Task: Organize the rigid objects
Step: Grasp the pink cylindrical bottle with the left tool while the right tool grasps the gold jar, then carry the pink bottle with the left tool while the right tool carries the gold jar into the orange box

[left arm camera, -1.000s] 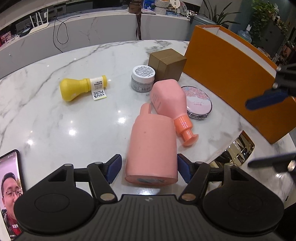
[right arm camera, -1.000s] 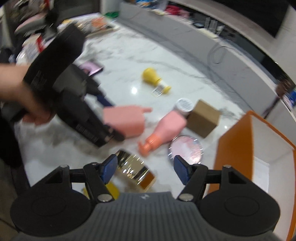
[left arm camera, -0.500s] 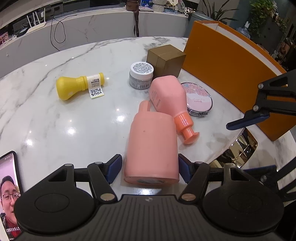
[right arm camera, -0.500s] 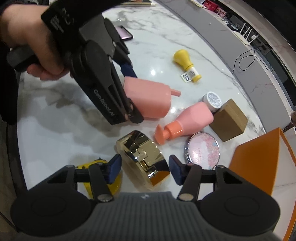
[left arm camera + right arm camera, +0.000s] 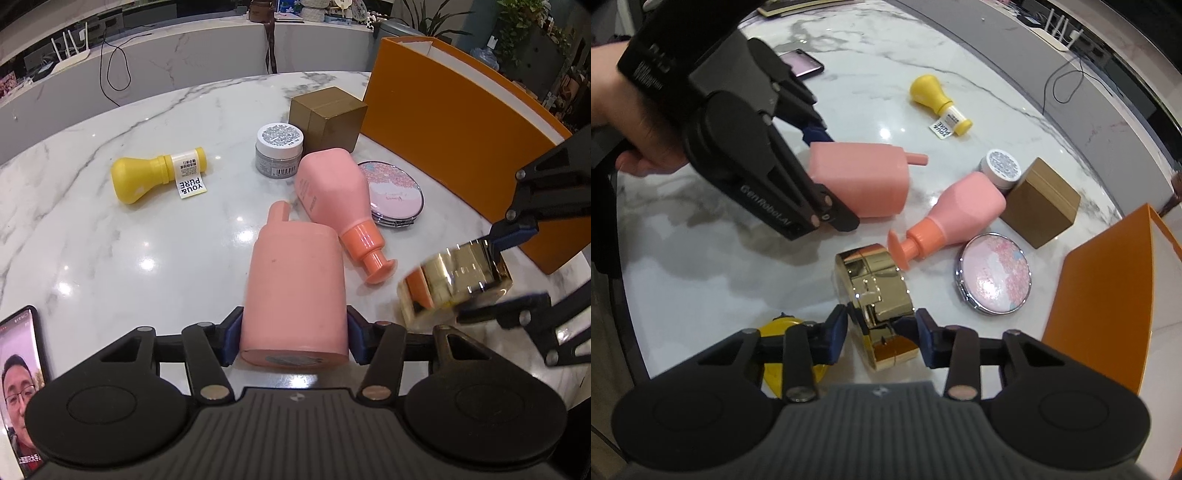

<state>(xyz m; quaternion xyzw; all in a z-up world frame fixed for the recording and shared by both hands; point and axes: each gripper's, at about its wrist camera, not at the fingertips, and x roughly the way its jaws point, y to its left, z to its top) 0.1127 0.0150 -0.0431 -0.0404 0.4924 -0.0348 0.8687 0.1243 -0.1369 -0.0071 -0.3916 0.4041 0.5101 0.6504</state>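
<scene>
A large pink bottle (image 5: pixel 295 288) lies on the marble table (image 5: pixel 110 258). My left gripper (image 5: pixel 294 341) is closing on its base, and both blue pads touch its sides. A shiny gold case (image 5: pixel 875 291) sits tilted between the pads of my right gripper (image 5: pixel 881 336), whose jaws are closing and pressing on it. In the left wrist view the gold case (image 5: pixel 454 284) hangs between the right gripper's fingers (image 5: pixel 513 236). A pink pump bottle (image 5: pixel 332 188) lies just beyond both.
On the table lie a yellow bottle (image 5: pixel 147 177), a silver jar (image 5: pixel 279 149), a brown box (image 5: pixel 327 118) and a round pink compact (image 5: pixel 395 195). An open orange box (image 5: pixel 461 140) stands at the right. A phone (image 5: pixel 18 369) lies near left. A yellow object (image 5: pixel 779 325) sits under my right gripper.
Both grippers have closed in, the left onto the large pink bottle, the right onto the gold case. The right gripper sank toward the table, and the gold case now sits tilted.
</scene>
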